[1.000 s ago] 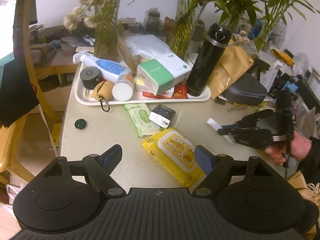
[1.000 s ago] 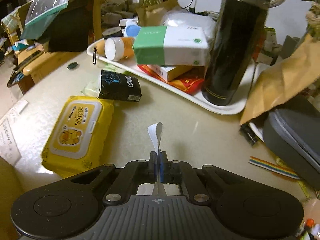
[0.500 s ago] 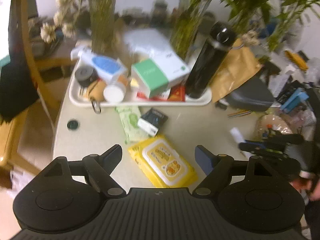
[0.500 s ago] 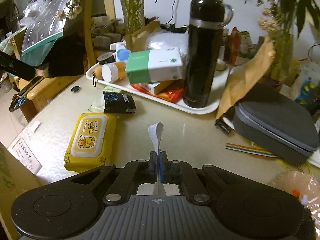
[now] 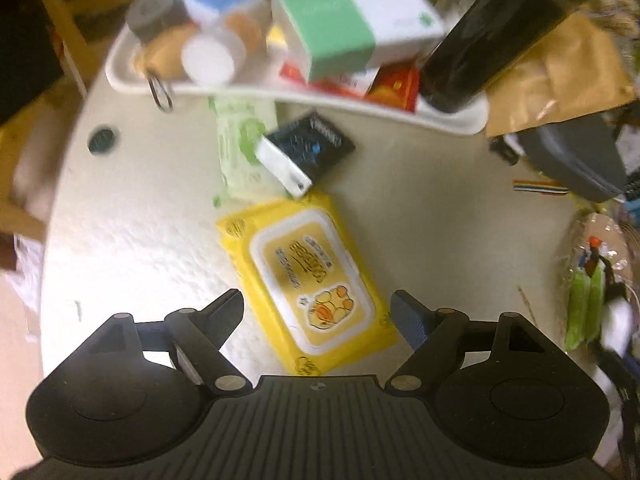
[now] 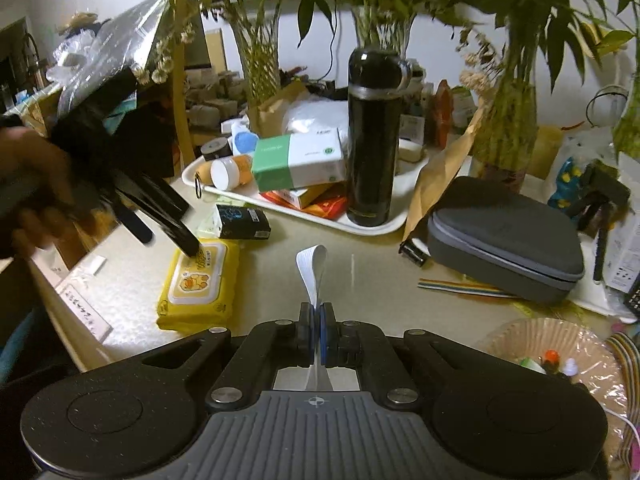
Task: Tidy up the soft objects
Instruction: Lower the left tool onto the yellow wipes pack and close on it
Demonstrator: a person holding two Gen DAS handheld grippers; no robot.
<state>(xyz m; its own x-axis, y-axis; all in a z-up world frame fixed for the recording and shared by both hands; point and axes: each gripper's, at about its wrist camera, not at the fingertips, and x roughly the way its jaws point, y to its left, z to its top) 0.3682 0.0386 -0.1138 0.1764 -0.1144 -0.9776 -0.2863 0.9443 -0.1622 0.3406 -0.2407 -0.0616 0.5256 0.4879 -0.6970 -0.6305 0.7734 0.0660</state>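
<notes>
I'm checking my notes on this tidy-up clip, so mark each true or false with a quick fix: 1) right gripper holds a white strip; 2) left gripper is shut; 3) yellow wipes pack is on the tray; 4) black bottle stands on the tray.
1) True: the right gripper pinches a white paper strip.
2) False: the left gripper is open over the yellow wipes pack.
3) False: it lies on the beige table.
4) True: the tall black bottle stands upright on the white tray.

Wipes pack lies flat on the counter, nearest the front edge. Just behind it, a small box rests partly on a thin tissue packet. Behind those, a tray carries a flask, upright at its right end, and a tissue box left of the flask. Right of the tray lies a zip case.
</notes>
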